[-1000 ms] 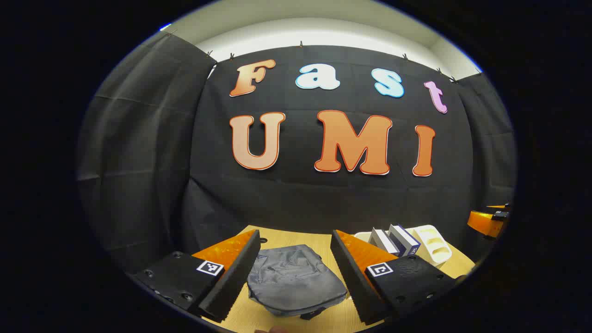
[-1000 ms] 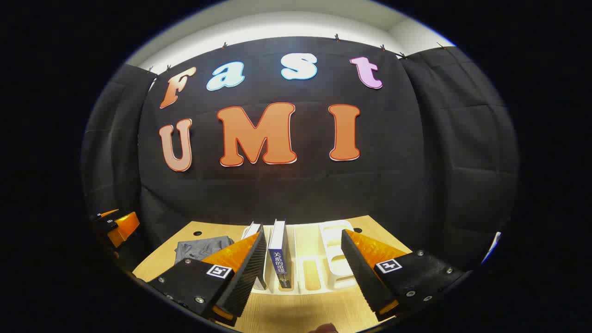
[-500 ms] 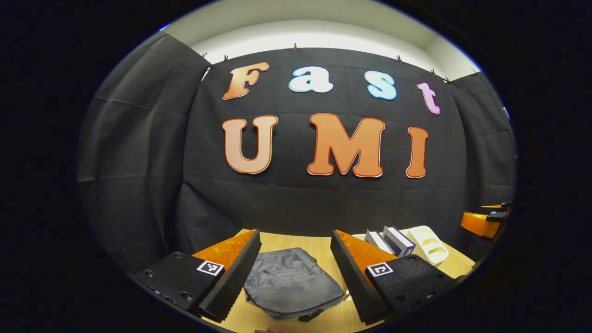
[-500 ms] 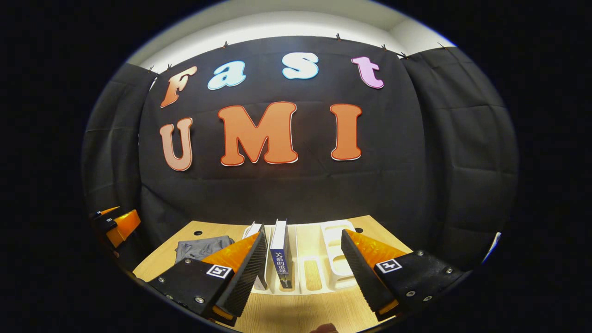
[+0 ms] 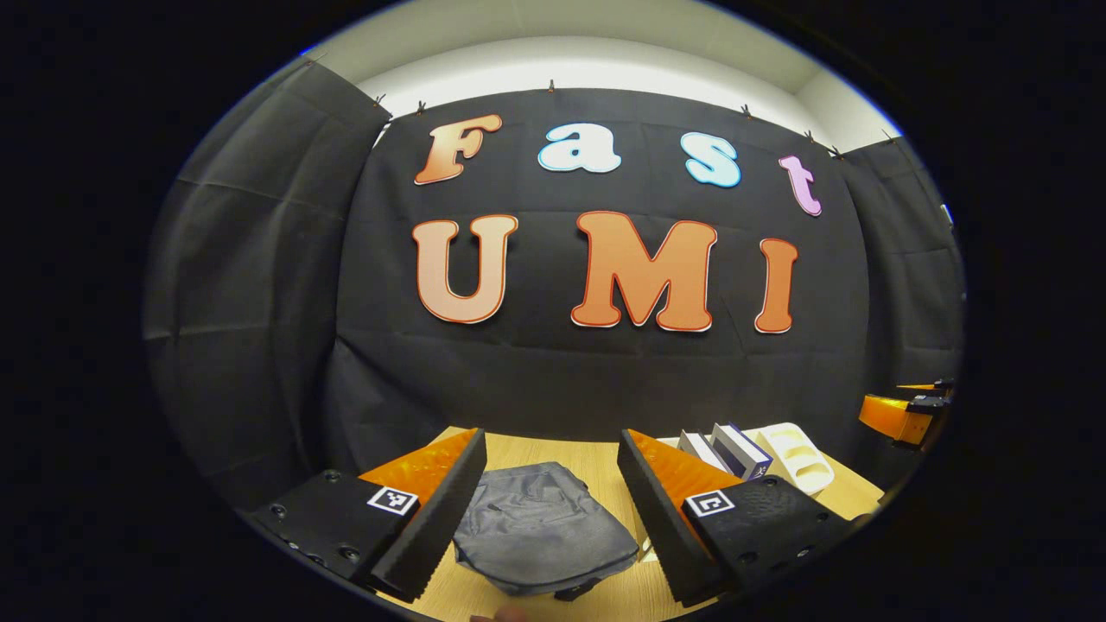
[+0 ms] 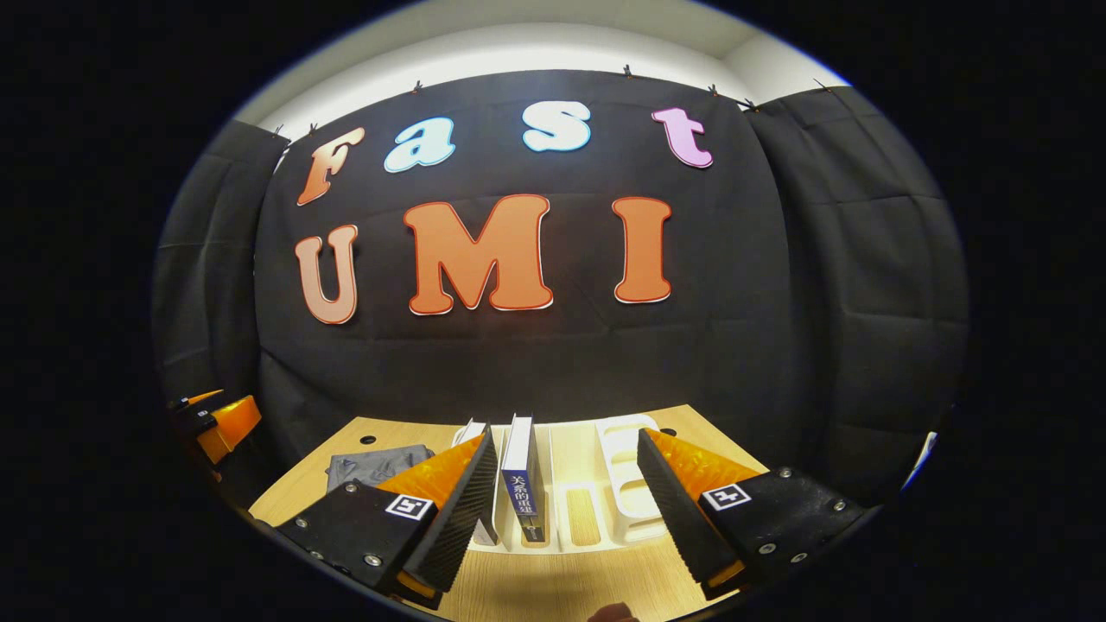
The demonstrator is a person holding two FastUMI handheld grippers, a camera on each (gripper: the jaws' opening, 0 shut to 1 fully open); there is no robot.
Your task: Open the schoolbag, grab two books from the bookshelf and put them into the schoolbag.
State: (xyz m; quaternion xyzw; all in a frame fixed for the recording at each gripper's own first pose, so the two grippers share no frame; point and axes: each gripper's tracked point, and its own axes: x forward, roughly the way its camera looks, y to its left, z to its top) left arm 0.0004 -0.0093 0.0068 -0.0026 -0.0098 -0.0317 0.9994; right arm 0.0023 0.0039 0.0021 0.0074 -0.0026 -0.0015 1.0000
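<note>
Schoolbag flat, closed on counter, lower centre, now slightly lower between spread fingers of left claw. Right claw open, empty, unmoved before books in bookshelf. Opening not started.

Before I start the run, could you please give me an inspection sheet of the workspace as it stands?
Surface: light wooden table with small round holes near its back edge.
Job's things: grey schoolbag lying flat, looks unopened; two books standing in the white bookshelf, to the schoolbag's right.
Clutter: nothing seen.
Grippers: left gripper open, held above the schoolbag, touching nothing; right gripper open, facing the bookshelf, one book between its fingers but ungripped.
Cables: nothing seen.
Surroundings: black cloth walls, pale wall strip above.
</note>
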